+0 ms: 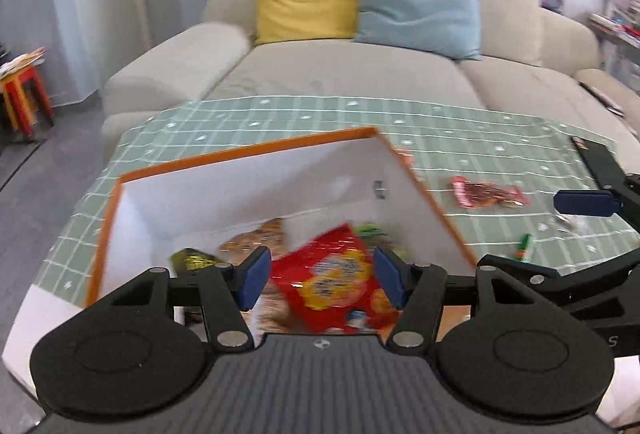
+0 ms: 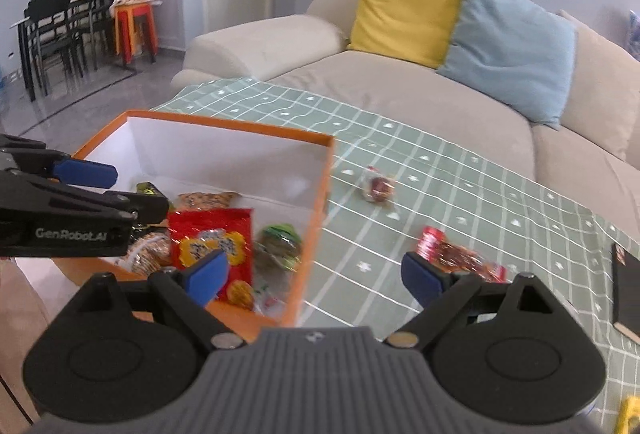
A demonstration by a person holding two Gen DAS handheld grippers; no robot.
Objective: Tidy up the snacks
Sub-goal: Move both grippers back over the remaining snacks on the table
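Below the open left claw, apparently loose, red snack bag in box

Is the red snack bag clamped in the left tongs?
No: the left tongs stand open, and the red snack bag lies loose inside the orange box.

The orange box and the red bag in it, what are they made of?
The box looks like stiff cardboard: thin flat walls, sharp corners, matte white inside, orange outside. The red bag looks like shiny plastic film or foil: it is crinkly and printed, though blur hides the glare, so I can't be sure which.
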